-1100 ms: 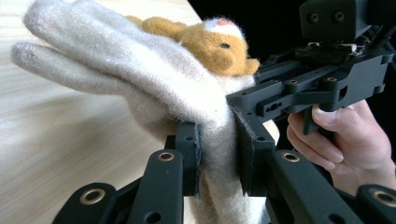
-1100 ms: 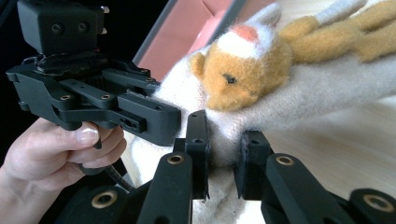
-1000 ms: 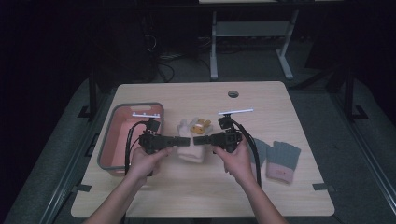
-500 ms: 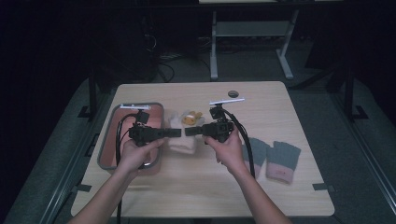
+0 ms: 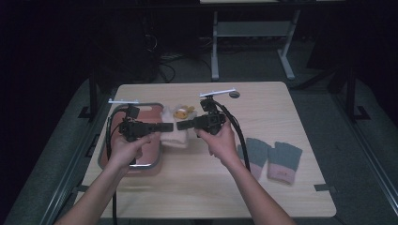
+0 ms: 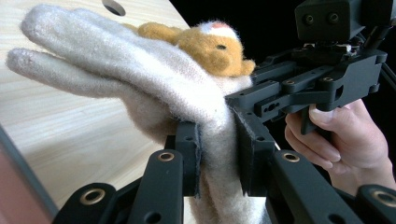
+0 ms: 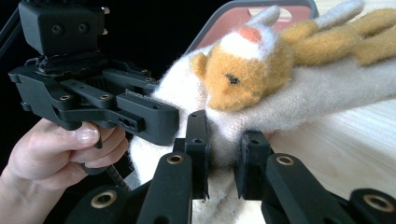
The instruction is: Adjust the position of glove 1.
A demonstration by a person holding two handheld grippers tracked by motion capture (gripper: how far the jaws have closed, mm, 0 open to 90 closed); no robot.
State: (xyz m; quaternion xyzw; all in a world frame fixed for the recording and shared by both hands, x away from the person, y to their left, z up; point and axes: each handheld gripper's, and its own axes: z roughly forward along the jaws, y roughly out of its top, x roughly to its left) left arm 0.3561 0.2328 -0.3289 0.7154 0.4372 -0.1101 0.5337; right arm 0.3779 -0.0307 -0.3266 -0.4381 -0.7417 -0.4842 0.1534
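A cream knitted glove (image 6: 140,79) with an orange plush animal (image 6: 205,44) on its back hangs between the two grippers, just above the table. My left gripper (image 6: 217,154) is shut on the glove's cuff end. My right gripper (image 7: 222,158) is shut on the same stretch of glove from the opposite side, just below the plush animal (image 7: 243,65). In the high view the left gripper (image 5: 170,126) and the right gripper (image 5: 179,125) meet tip to tip over the glove (image 5: 176,137), whose fingers point away from the person.
A grey-rimmed tray (image 5: 127,166) with a red floor lies at the table's left, under the left hand. A pair of grey gloves with pink cuffs (image 5: 272,159) lies at the right front. A round cable hole (image 5: 233,94) sits near the far edge.
Both grippers have moved away from the person and a little left, carrying the pinched glove with them. The left hand is now over the tray.
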